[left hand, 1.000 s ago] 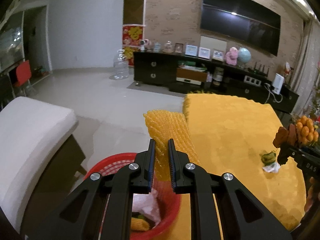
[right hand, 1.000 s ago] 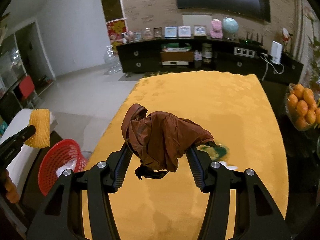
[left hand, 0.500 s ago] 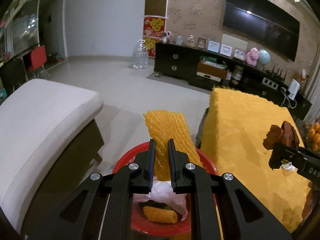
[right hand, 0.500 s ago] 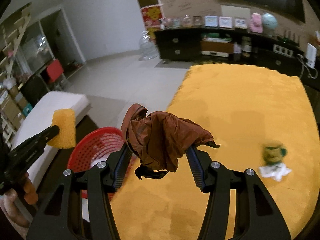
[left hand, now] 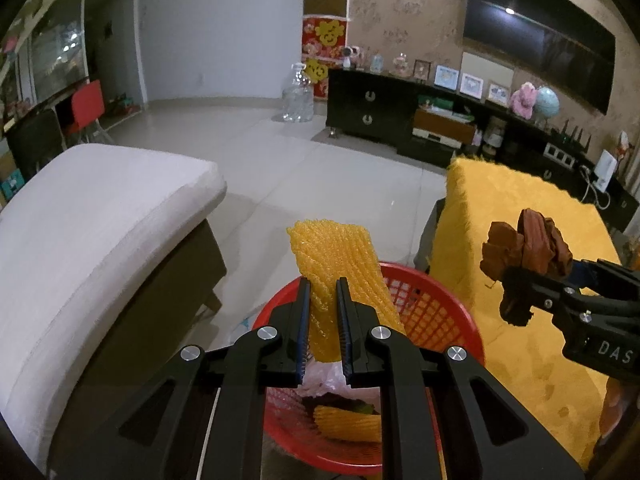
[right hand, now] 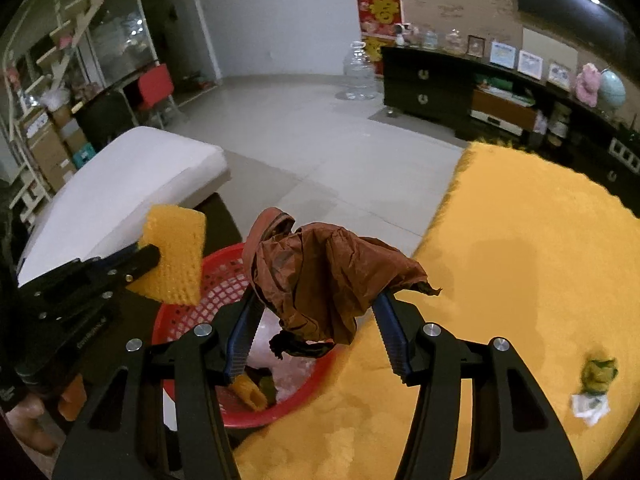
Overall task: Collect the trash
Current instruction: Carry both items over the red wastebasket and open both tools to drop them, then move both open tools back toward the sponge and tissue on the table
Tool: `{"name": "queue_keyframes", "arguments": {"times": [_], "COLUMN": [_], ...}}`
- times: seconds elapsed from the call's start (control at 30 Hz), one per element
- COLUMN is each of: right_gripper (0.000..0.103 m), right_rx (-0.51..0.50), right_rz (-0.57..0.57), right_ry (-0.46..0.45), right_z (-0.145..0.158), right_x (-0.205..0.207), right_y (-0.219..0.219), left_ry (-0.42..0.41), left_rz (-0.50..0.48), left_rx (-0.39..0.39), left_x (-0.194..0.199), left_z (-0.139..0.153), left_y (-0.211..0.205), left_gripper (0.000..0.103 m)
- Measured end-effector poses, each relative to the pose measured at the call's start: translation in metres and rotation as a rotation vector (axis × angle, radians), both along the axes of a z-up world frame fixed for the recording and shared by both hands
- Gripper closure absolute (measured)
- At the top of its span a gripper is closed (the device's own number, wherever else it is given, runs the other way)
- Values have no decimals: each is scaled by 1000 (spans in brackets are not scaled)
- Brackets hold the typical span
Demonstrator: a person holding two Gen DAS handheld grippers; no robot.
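Both claws hold trash over or near one red mesh basket (left hand: pixel 436 316), which serves as the landmark here. Left claw (left hand: pixel 323 308) is clamped shut on a yellow foam fruit net (left hand: pixel 336 264), held upright directly above the basket's opening. Right claw (right hand: pixel 316 320) grips a crumpled brown wrapper (right hand: pixel 320 276) between wider-set fingers; it hangs above the basket's rim on the side nearest the counter. Largest thing beside the basket is the counter (right hand: pixel 520 248), covered in fuzzy yellow cloth, touching or just beside the basket. On the basket's opposite side stands a white cushioned seat (left hand: pixel 92 216). Inside the basket lie another yellow foam net (left hand: pixel 348 424), a whitish plastic scrap and something dark. Farther along the counter from the basket, well apart, sits a small greenish scrap with a bit of white paper (right hand: pixel 594 388), not yet collected. The step in hand appears to be dropping both held pieces in. Next, the left claw likely needs only to open; the right should shift further over the opening first, so the light wrapper does not fall outside.
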State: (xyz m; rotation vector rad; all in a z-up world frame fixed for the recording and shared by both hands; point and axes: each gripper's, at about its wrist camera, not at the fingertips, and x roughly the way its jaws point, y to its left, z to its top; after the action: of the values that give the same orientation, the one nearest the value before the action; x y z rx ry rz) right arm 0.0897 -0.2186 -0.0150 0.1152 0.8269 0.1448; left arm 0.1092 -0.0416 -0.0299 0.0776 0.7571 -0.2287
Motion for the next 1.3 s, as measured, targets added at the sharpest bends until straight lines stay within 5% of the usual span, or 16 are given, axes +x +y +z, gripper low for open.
{"name": "queue_keyframes", "arguments": {"times": [0.43, 0.7, 0.8, 1.07, 1.3], "right_gripper": [46, 31, 26, 26, 26], "right_rx": [44, 76, 89, 90, 71], "right_rz": [44, 43, 43, 7, -60], "right_ry": [65, 66, 68, 42, -1], "right_z": [-19, -22, -22, -14, -4], "right_x": [9, 8, 7, -1, -13], "right_y": [15, 16, 15, 4, -18], "left_ry": [69, 80, 89, 53, 10], "left_rz": [-6, -24, -24, 10, 29], "left_rx": [7, -10, -23, -36, -59], "left_x": [4, 4, 5, 3, -2], "left_z": [-19, -21, -21, -12, 2], "left_y": [4, 5, 7, 13, 12], "left_gripper": [90, 88, 81, 40, 31]}}
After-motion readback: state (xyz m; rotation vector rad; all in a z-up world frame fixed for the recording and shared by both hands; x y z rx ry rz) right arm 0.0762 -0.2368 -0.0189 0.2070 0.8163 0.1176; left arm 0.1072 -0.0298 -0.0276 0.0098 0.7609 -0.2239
